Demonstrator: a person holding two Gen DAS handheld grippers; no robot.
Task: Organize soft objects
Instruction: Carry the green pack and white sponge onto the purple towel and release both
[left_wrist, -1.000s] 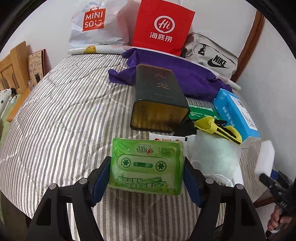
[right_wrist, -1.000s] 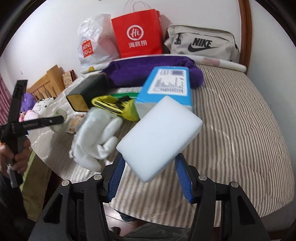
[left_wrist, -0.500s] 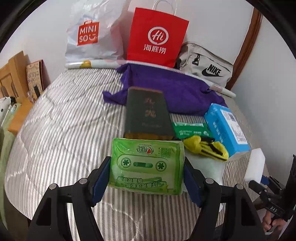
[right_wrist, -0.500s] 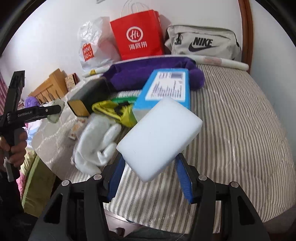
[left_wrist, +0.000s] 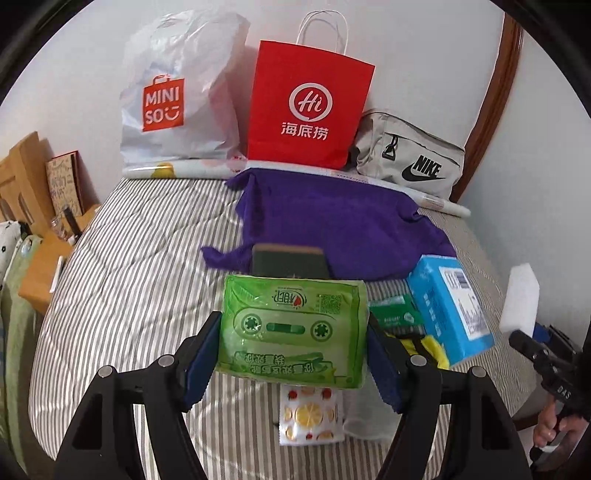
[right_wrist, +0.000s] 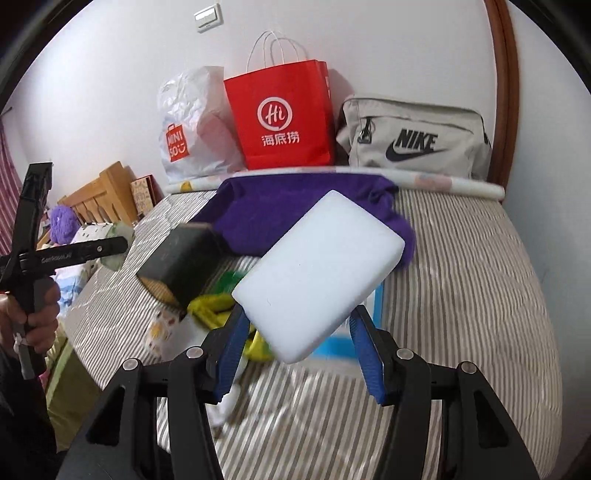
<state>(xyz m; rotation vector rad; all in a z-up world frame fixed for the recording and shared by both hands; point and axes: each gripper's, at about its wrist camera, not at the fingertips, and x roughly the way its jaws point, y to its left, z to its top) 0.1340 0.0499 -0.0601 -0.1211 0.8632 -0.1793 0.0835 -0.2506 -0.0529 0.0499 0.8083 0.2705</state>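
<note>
Two grippers are each clamped on something soft above a striped bed (left_wrist: 122, 295). In the left wrist view, the left gripper (left_wrist: 293, 354) grasps a green tissue pack (left_wrist: 293, 328) by its two short sides, its blue pads pressed against the wrapper, and the pack hangs clear of the cover. Just behind it lies a dark green box (left_wrist: 290, 260), partly on a purple cloth (left_wrist: 343, 221) spread toward the far edge of the bed. A blue carton (left_wrist: 448, 314) sits near the right edge, with a green packet (left_wrist: 395, 315) and a yellow item (left_wrist: 430, 347) between it and the held pack — a fruit-printed sachet (left_wrist: 310, 415) lies below, close to the near edge. Along the far edge stand a white Miniso bag (left_wrist: 177, 99), a red paper bag (left_wrist: 308, 107) and a grey Nike pouch (left_wrist: 410, 158). In the right wrist view, the right gripper (right_wrist: 301, 350) is closed on a white sponge block (right_wrist: 319, 275), held tilted, one corner high, off the bed. The same three bags line the far edge — the purple cloth and dark box lie behind the sponge. At the left edge of this view a hand (right_wrist: 33, 317) grips the handle of the other tool.
</note>
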